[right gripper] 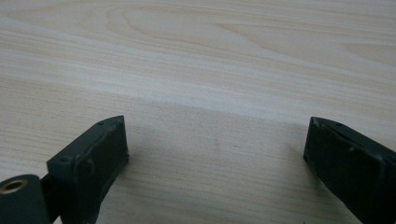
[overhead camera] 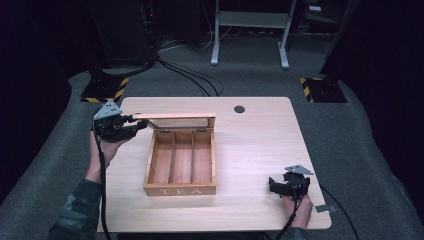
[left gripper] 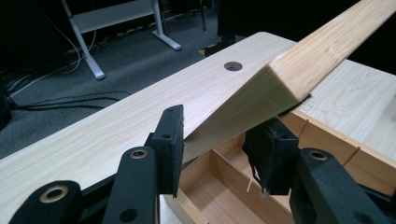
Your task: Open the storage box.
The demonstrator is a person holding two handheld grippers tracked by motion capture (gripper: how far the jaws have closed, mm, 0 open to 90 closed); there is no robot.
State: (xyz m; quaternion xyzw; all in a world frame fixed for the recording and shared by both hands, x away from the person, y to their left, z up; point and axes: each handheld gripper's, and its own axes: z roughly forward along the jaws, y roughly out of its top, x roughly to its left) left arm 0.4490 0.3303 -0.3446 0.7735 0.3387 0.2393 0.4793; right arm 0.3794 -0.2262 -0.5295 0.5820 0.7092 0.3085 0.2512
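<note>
The left tongs (overhead camera: pixel 131 125) sit near the back left corner of the table (overhead camera: pixel 260 150); their two black jaws stand a little apart with the left end of the wooden lid (left gripper: pixel 299 70) between them; in the left gripper view one pad (left gripper: pixel 172 140) is just beside the lid's edge and the other is under it; I cannot tell if they squeeze it or only prop it up. The right tongs (overhead camera: pixel 287 187) rest low near the front right corner of the table; their jaws are wide apart with nothing between them, just bare wood below.

The lid belongs to the tea box (overhead camera: pixel 181 162); the box sits in the middle of the table, a bit toward the left edge, with the word TEA on its front wall; the lid is swung up at the back, so the box is open; inside are three long, empty slots.

I think the box is stiff and light, because it is thin wood; the lid looks smooth, so it could slip from the pads. The lid should turn easily on its hinges at the back; it could drop shut if let go. A good place to hold is the lid's free edge, near a corner; to move the whole box, hold a side wall.
</note>
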